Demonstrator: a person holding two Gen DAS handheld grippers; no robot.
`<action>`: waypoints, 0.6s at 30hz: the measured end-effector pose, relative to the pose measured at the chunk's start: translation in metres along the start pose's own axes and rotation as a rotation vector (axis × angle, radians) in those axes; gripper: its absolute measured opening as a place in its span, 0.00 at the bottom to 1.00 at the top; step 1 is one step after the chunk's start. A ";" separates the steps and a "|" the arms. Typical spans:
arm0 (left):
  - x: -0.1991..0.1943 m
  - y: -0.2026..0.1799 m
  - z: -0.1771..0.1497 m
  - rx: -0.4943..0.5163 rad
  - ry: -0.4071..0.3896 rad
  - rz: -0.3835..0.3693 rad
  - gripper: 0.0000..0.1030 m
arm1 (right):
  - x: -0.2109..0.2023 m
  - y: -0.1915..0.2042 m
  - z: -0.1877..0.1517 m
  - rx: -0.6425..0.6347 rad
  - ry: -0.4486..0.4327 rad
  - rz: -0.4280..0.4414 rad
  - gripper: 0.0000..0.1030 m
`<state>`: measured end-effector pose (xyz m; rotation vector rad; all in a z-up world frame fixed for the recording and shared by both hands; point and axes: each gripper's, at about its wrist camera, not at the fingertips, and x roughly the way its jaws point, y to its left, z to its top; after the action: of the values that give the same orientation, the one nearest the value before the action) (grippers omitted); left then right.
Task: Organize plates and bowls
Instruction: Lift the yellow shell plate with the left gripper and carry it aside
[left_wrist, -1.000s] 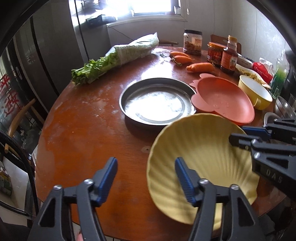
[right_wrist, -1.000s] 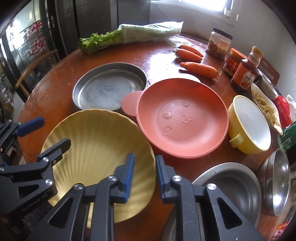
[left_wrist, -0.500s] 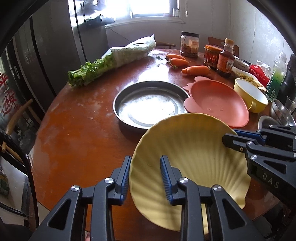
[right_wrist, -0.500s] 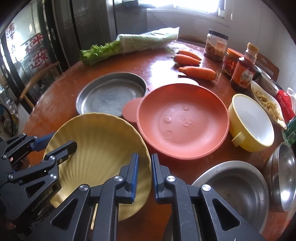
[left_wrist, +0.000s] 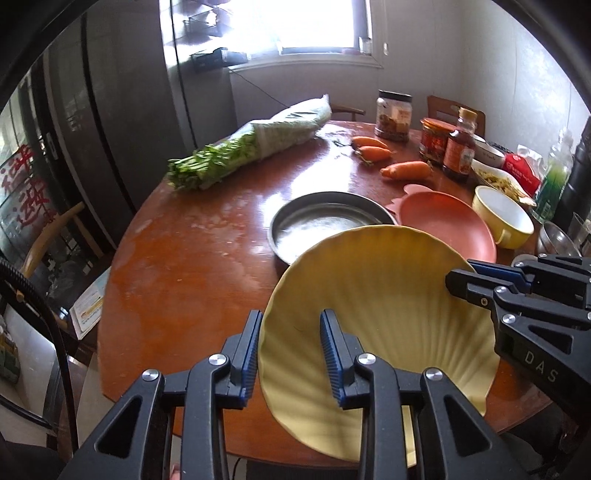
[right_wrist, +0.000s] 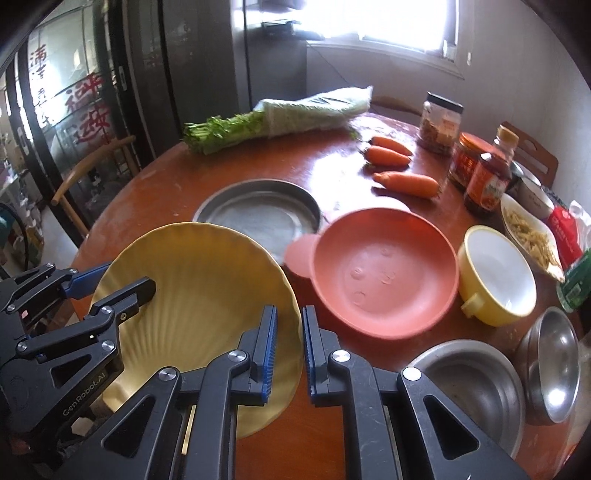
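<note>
Both grippers clamp the yellow scalloped plate by opposite rims, holding it tilted above the near edge of the round wooden table.

From the left wrist view, the left gripper has its blue-padded fingers narrowed around the plate's left rim, one pad outside and one inside the dish. The right gripper reaches in from the right, its fingers pinched on the far right rim. Behind the plate sit a steel pan, partly hidden by the raised rim, and a pink plate just beside it. A yellow bowl, three carrots, jars and a wrapped bunch of greens lie farther back.

From the right wrist view, the right gripper is nearly closed, the plate's right edge caught between its pads. The left gripper comes in low from the left, gripping the opposite rim. Two steel bowls stand near the right edge, close beside the gripper's body.
</note>
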<state>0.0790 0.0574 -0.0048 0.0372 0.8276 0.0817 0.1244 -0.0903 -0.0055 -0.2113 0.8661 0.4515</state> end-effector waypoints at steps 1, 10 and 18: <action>-0.002 0.005 0.000 -0.005 -0.004 0.007 0.31 | 0.001 0.005 0.002 -0.007 -0.002 0.004 0.14; -0.007 0.046 -0.005 -0.041 -0.017 0.041 0.31 | 0.011 0.041 0.018 -0.037 -0.011 0.032 0.14; 0.001 0.089 -0.016 -0.074 -0.002 0.069 0.31 | 0.033 0.083 0.028 -0.082 0.015 0.056 0.14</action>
<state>0.0629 0.1457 -0.0101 -0.0033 0.8205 0.1774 0.1239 0.0032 -0.0131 -0.2665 0.8702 0.5387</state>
